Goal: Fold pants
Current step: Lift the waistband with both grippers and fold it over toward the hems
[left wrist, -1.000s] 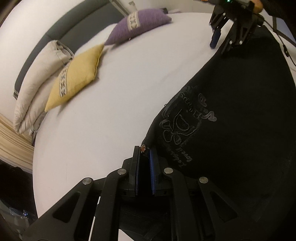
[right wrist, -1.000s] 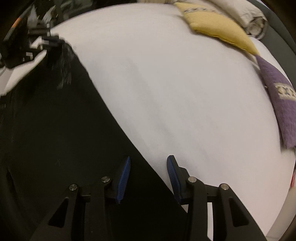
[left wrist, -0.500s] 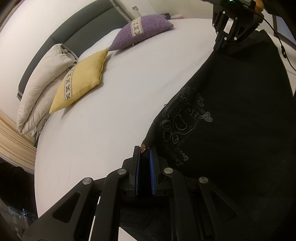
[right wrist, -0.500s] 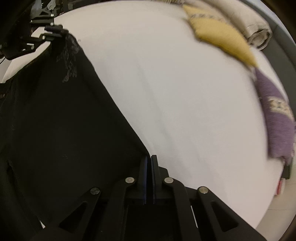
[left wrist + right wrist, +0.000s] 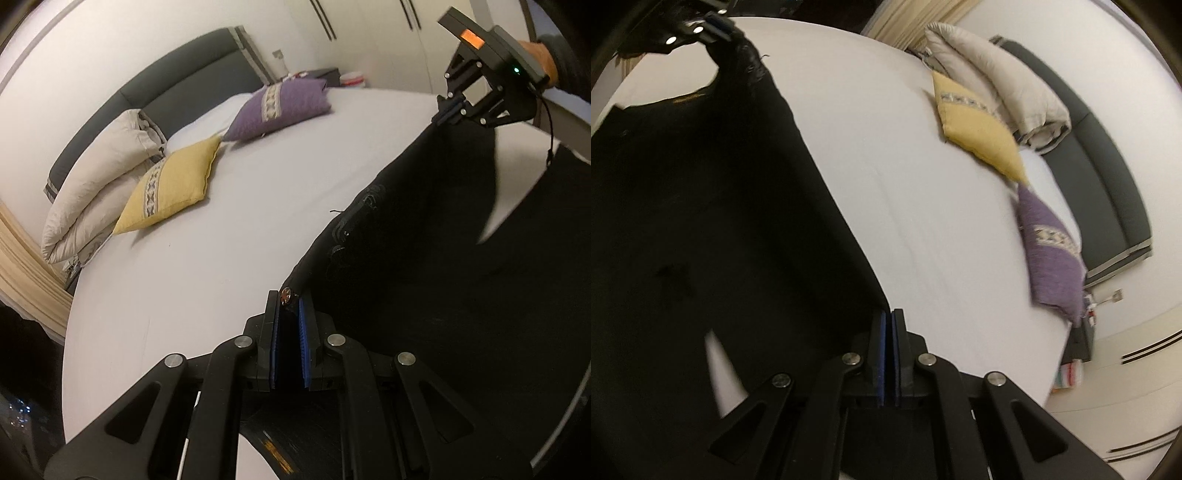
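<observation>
Gripping black pants (image 5: 424, 295) taut above bed (image 5: 221, 240): left gripper (image 5: 289, 306), right gripper (image 5: 888, 325), both clamped.

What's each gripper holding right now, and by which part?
Both hold the black pants. The left gripper pinches one corner of the top edge, by a metal rivet; the right gripper pinches the opposite corner of that edge, stretched between them.

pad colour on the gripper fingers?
Blue pads on black fingers, clearest in the left wrist view.
</observation>
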`<act>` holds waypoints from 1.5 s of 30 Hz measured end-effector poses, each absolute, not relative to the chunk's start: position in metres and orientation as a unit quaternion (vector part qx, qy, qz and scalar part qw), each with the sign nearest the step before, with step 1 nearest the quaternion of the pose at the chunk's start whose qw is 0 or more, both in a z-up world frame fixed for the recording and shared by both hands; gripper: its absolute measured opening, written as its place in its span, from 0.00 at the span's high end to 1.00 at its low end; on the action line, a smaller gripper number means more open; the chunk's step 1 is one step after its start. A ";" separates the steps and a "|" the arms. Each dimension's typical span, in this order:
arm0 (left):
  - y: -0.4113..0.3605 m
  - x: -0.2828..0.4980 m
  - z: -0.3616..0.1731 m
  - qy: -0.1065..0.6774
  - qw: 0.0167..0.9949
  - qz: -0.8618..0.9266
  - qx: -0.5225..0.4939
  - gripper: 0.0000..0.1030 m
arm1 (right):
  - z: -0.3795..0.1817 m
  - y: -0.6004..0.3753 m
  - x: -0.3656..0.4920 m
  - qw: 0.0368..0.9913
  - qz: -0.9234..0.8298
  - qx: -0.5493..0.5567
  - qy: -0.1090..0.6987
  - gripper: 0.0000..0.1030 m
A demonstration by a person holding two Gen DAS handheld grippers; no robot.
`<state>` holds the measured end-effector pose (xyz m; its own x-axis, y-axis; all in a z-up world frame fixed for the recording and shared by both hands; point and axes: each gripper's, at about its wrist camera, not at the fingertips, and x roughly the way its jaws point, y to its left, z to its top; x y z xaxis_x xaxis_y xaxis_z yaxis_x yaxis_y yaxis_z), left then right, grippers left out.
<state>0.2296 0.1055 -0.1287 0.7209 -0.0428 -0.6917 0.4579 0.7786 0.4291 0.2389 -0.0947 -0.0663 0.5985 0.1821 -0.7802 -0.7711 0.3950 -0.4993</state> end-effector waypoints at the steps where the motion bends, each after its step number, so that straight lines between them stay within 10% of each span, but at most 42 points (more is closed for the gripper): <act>1: 0.102 0.213 -0.124 0.342 0.879 -0.146 0.298 0.92 | -0.058 -0.098 0.225 0.771 0.309 -0.458 0.318 0.97; 23: 0.038 -0.071 -0.174 0.402 0.845 -0.230 0.267 0.92 | -0.077 -0.159 -0.043 0.817 0.231 -0.389 0.357 1.00; 35: 0.049 -0.043 -0.141 0.388 0.865 -0.208 0.242 0.92 | -0.133 -0.242 0.023 0.789 0.245 0.307 0.472 0.80; 40: 0.043 -0.040 -0.124 0.385 0.870 -0.200 0.236 0.92 | -0.181 -0.264 0.030 0.690 0.231 0.538 0.425 0.34; 45: 0.034 -0.049 -0.113 0.384 0.871 -0.199 0.235 0.92 | -0.208 -0.272 0.048 0.655 0.182 0.616 0.398 0.32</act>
<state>-0.0492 0.0343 -0.1129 0.6263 -0.1658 -0.7617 0.5262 0.8109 0.2562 0.0480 -0.2716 -0.2080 0.6174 0.7287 -0.2965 0.2508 0.1750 0.9521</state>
